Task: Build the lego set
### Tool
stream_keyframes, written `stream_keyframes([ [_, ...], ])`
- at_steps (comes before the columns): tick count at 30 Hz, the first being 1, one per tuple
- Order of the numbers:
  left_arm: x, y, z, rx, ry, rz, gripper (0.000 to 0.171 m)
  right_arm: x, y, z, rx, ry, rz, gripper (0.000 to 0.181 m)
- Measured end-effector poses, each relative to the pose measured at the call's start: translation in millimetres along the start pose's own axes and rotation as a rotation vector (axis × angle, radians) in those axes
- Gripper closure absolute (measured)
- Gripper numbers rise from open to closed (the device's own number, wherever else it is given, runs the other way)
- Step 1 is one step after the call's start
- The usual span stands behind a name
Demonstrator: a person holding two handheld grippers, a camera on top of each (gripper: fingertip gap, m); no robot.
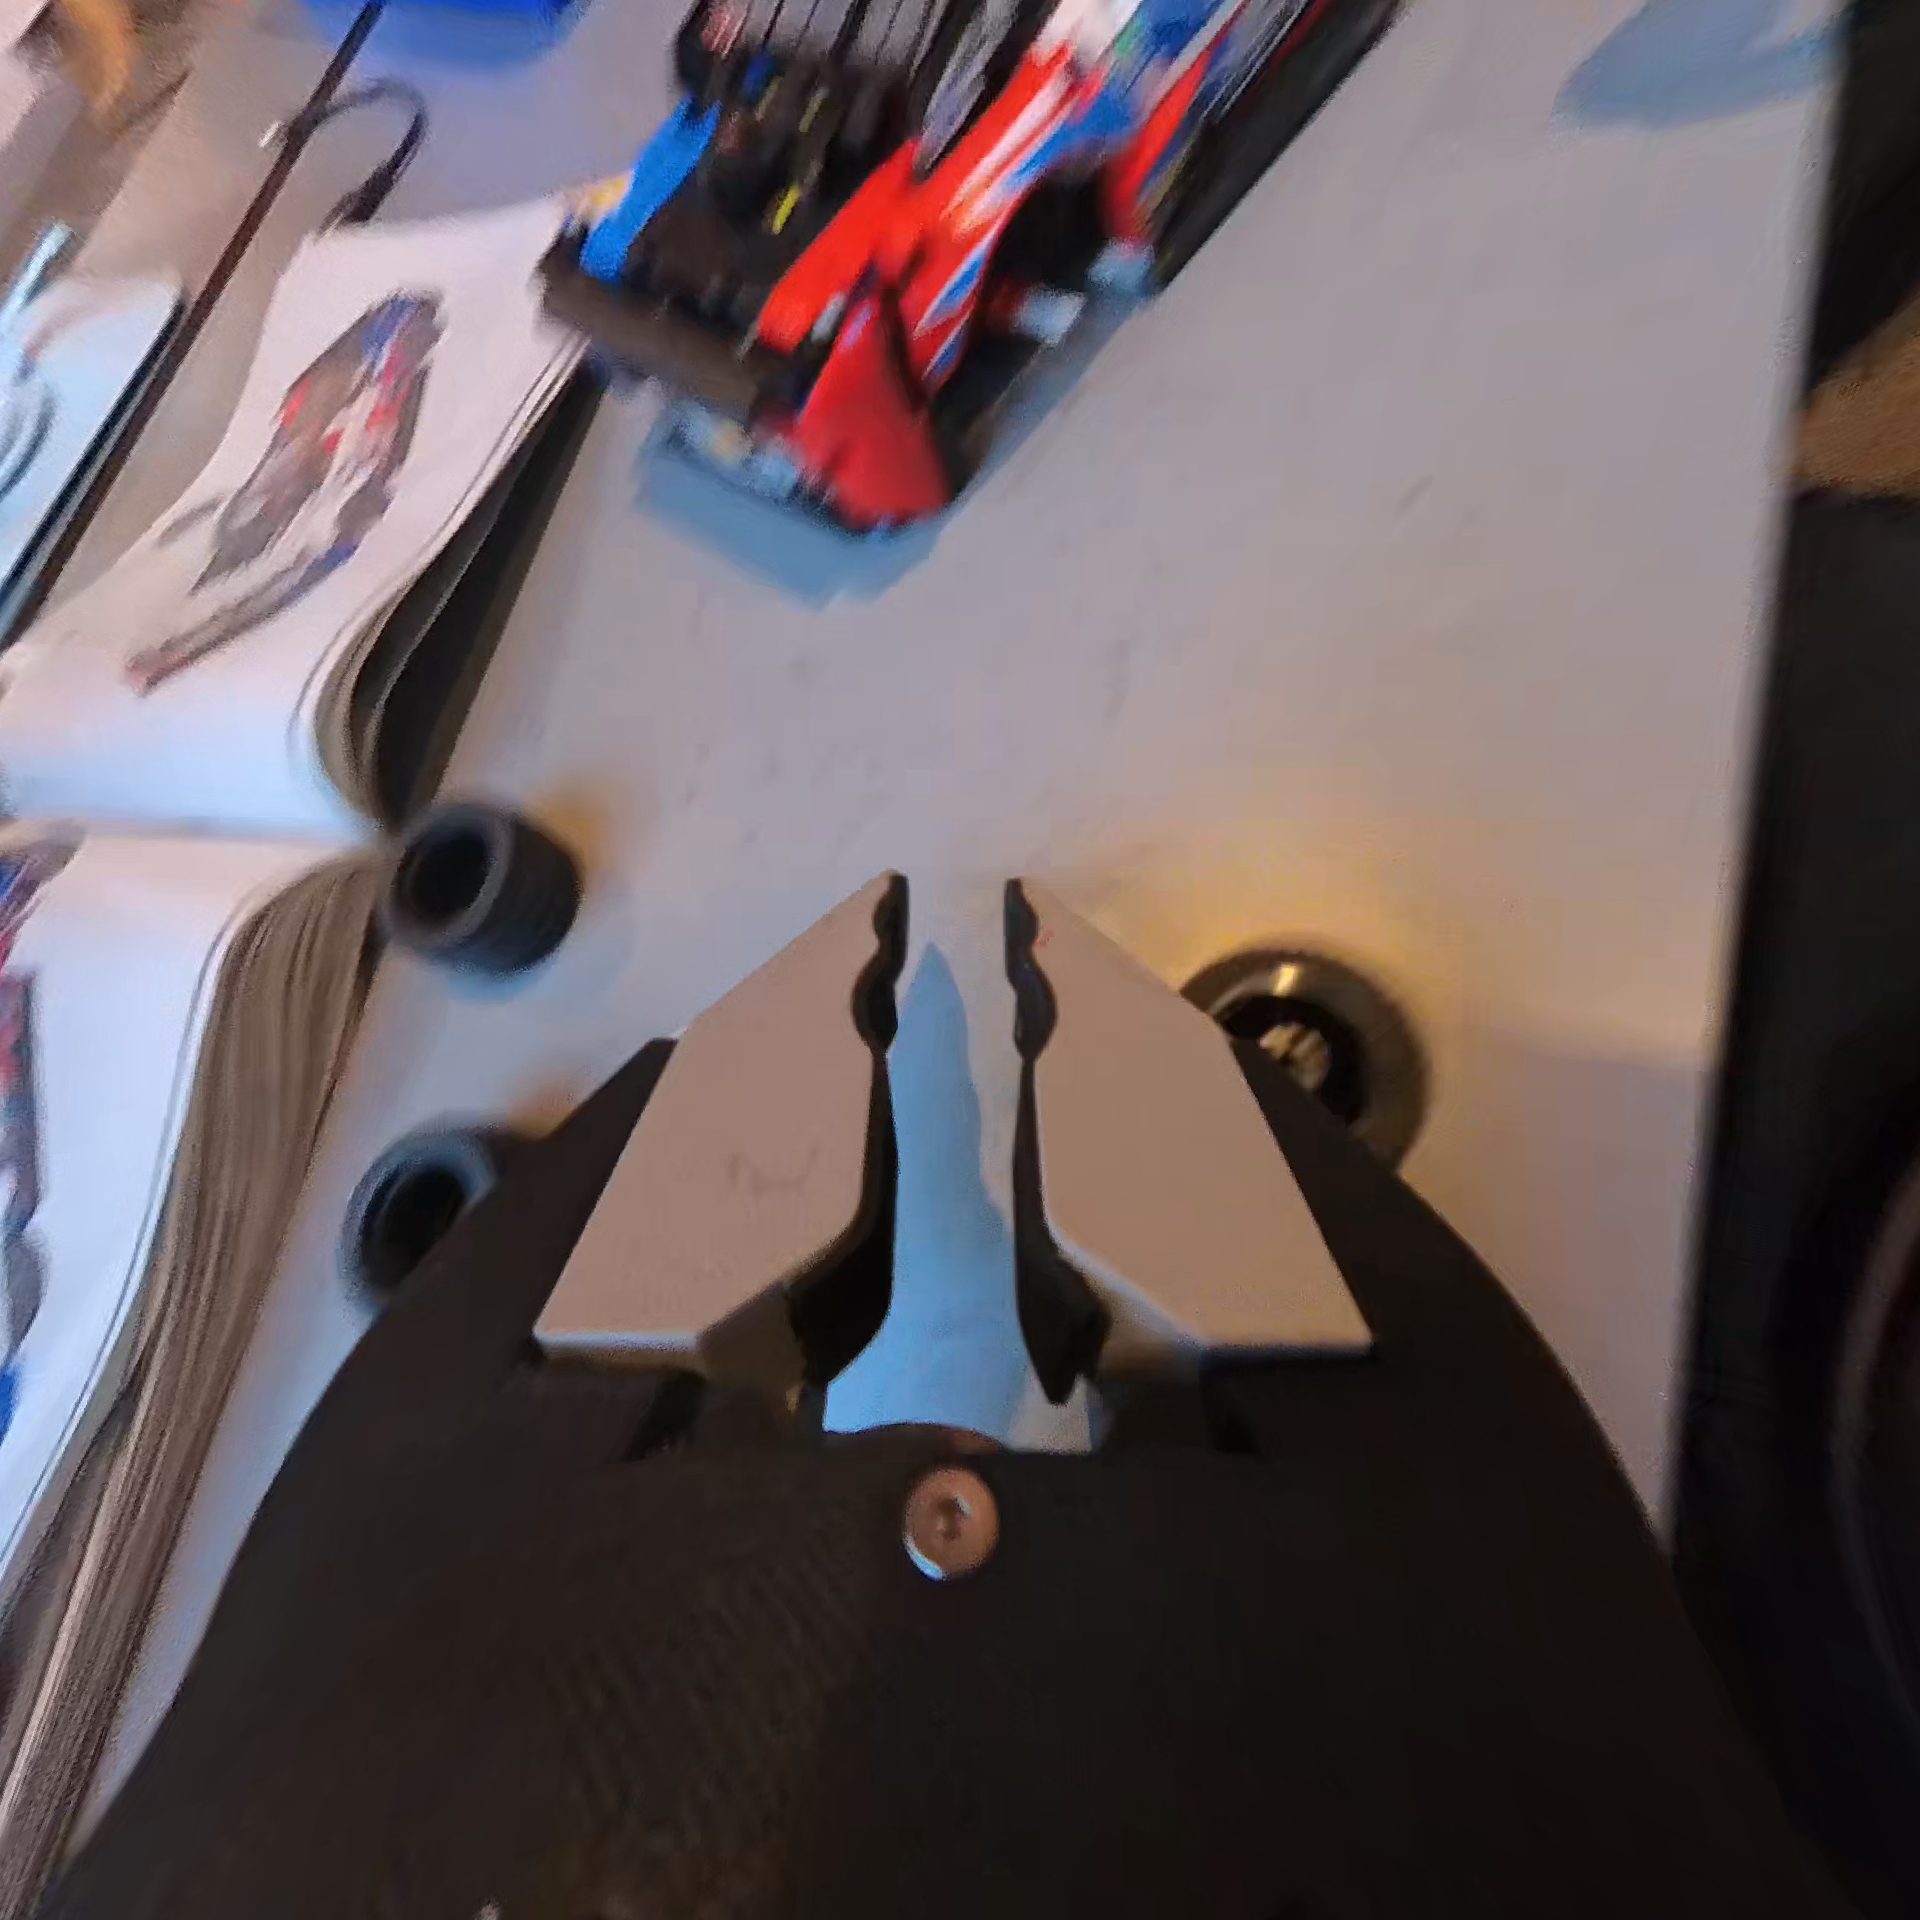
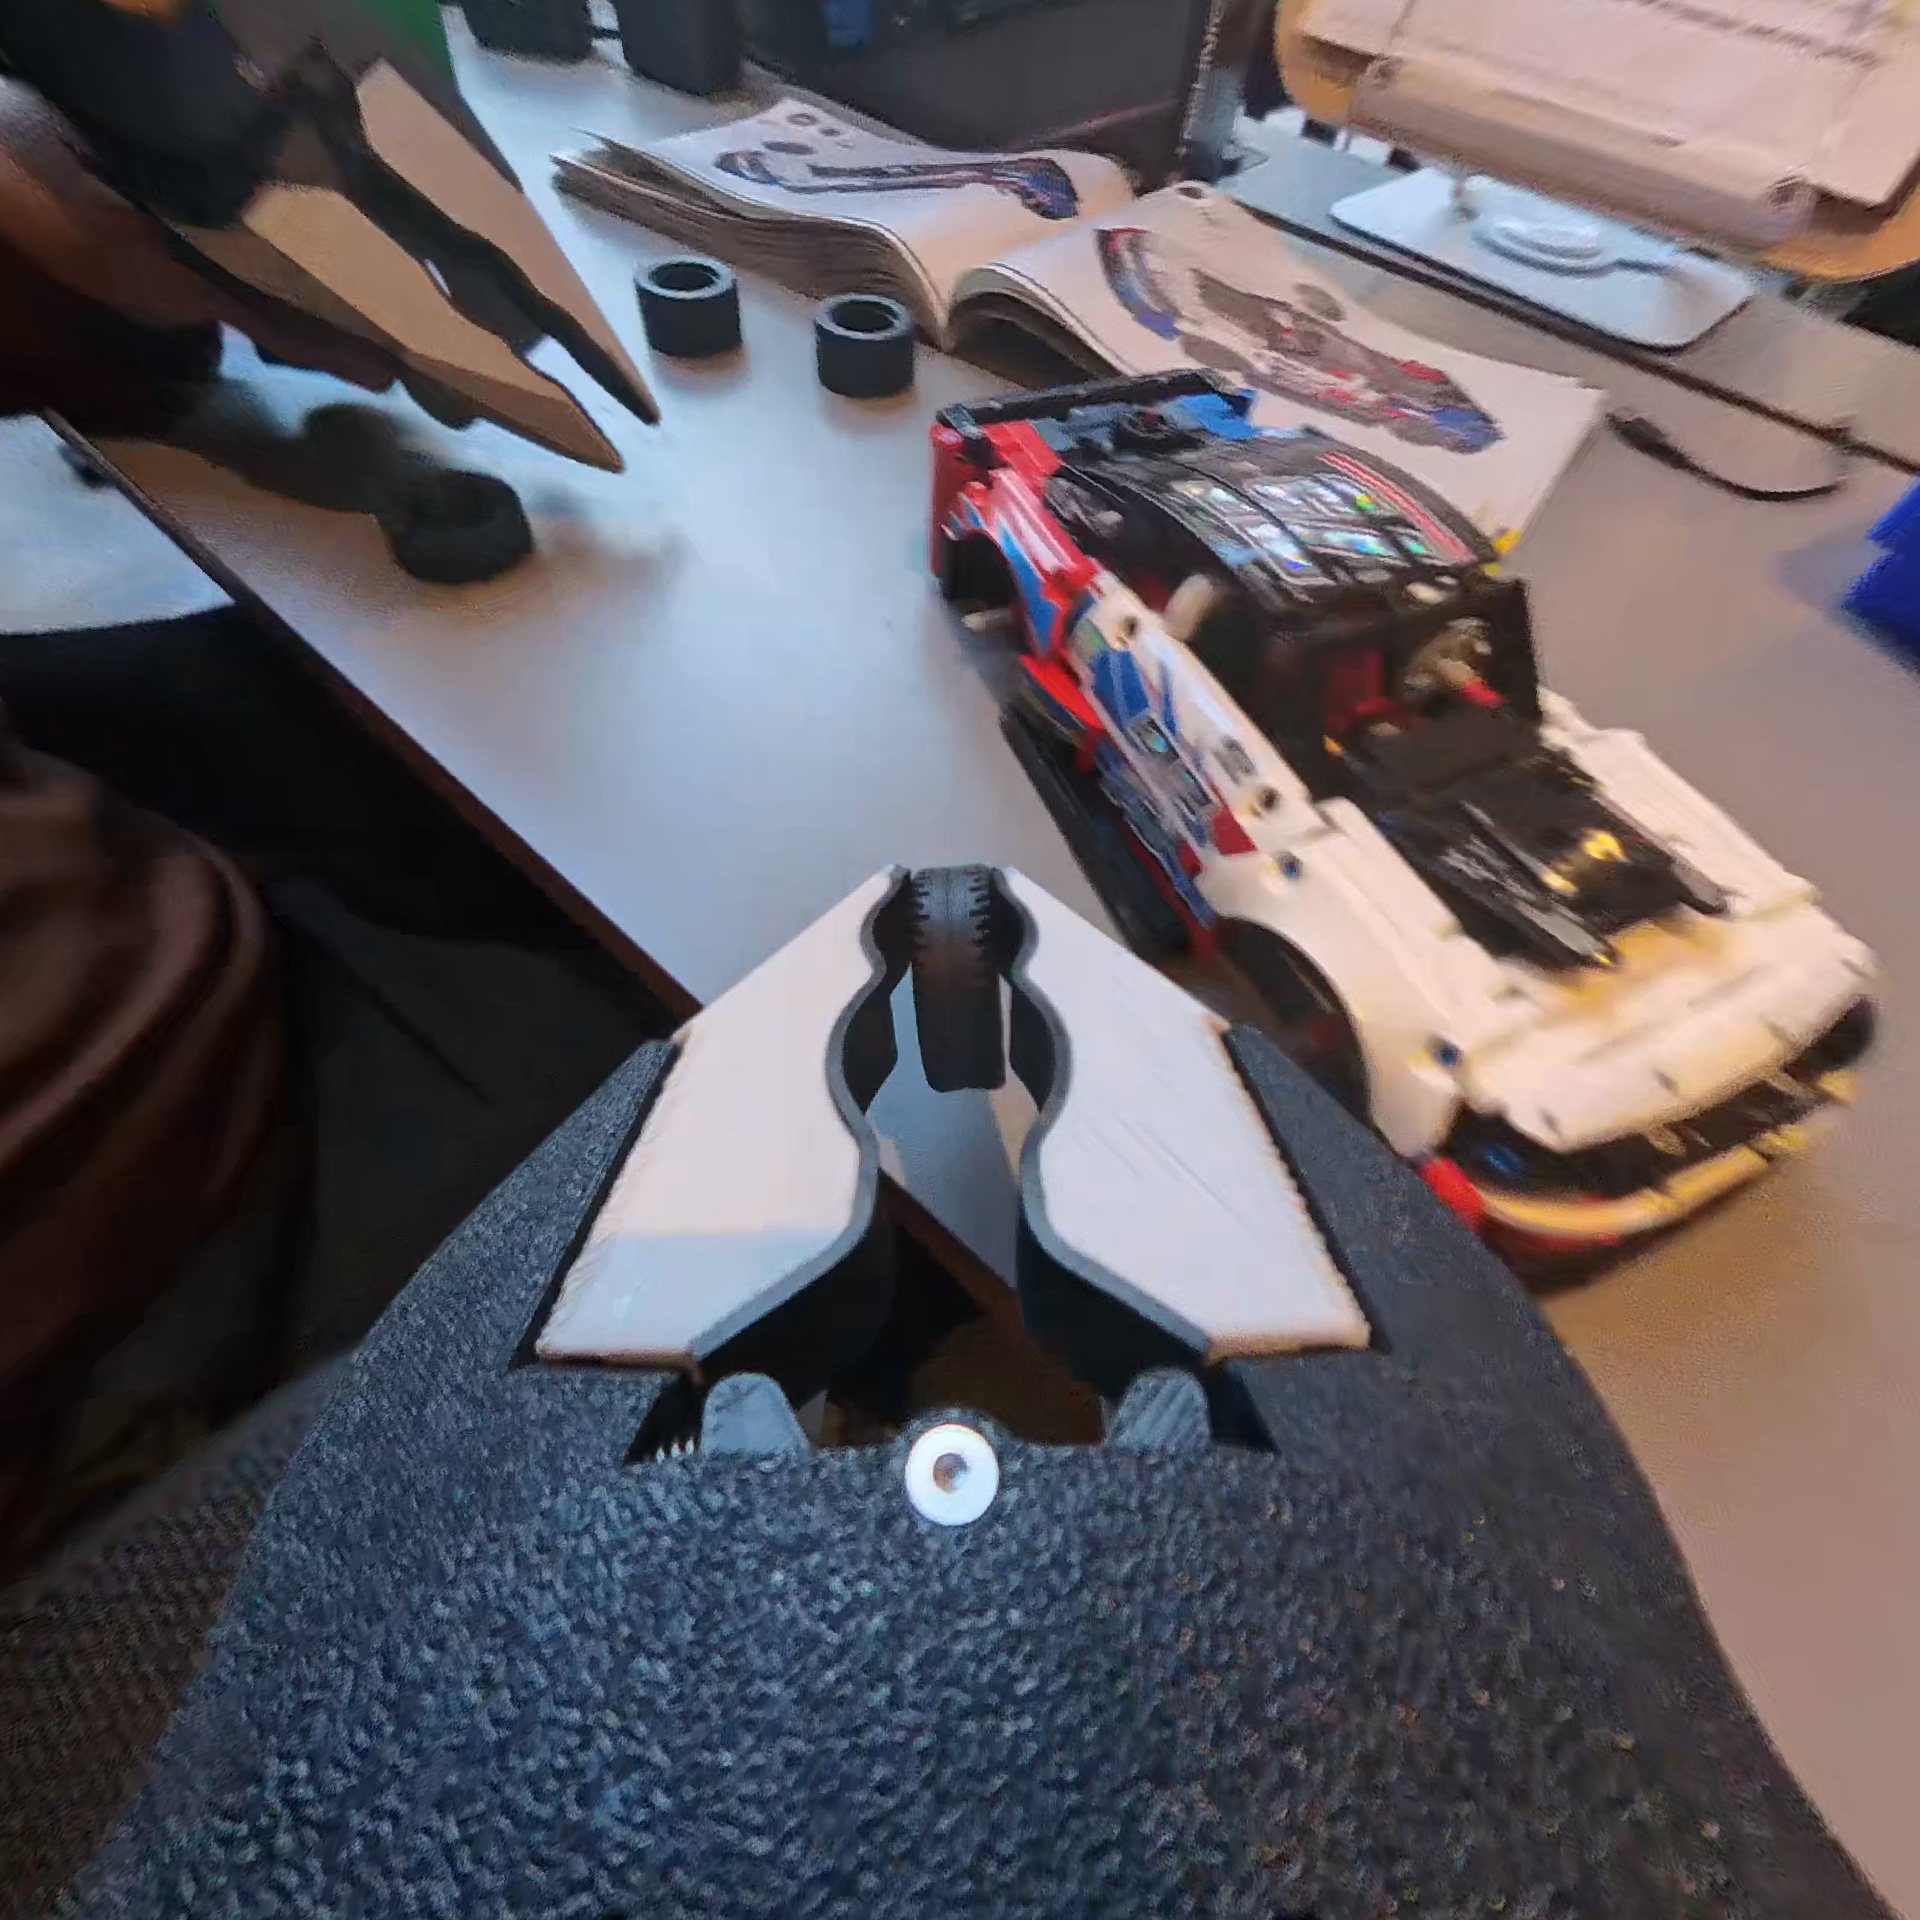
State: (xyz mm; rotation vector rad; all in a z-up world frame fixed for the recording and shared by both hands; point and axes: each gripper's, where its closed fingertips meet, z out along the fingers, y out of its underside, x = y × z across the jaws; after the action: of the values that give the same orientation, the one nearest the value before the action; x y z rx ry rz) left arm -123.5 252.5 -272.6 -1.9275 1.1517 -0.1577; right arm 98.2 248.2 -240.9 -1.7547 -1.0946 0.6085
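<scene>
A tyre (image 2: 958, 982) was pinched by the right tongs (image 2: 956, 914); left tongs (image 1: 954, 902) were slightly spread, empty; no writing legible.

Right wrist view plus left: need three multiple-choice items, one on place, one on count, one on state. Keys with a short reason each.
1. Where does the open instruction booklet lie relative to the red, white and blue lego car in the right wrist view?
A. Beyond it
B. Under its bonnet
C. On the floor

2. How many loose black rubber tyres rest on the grey table in the right wrist view?
A. One
B. Three
C. Six

3. What is the right gripper doing?
A. Open, empty
B. Shut on a black tyre
C. Out of view

Key: 1 A, the booklet is farther up the table; 2 B, two stand by the booklet, one near the left gripper; 3 B, tyre pinched between the jaws.
</scene>
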Motion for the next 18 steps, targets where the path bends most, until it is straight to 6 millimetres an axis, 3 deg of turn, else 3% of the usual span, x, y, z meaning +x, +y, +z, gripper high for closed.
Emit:
stream_keyframes([
  [4,39,-76,13,0.095,0.098,0.121,0.153,20,14,-18,-0.011,0.048,-0.073,0.171],
  [8,87,-135,44,0.141,0.232,0.222,0.151,35,23,-13,-0.013,0.049,-0.130,0.171],
  [11,112,-146,87,0.088,0.293,0.248,0.150,40,29,-7,-0.018,0.024,-0.123,0.171],
  [14,123,-155,121,0.066,0.321,0.227,0.150,39,28,-5,0.031,-0.021,-0.132,0.171],
  [18,130,-163,141,0.060,0.350,0.223,0.148,38,27,-5,0.084,-0.079,-0.122,0.171],
])
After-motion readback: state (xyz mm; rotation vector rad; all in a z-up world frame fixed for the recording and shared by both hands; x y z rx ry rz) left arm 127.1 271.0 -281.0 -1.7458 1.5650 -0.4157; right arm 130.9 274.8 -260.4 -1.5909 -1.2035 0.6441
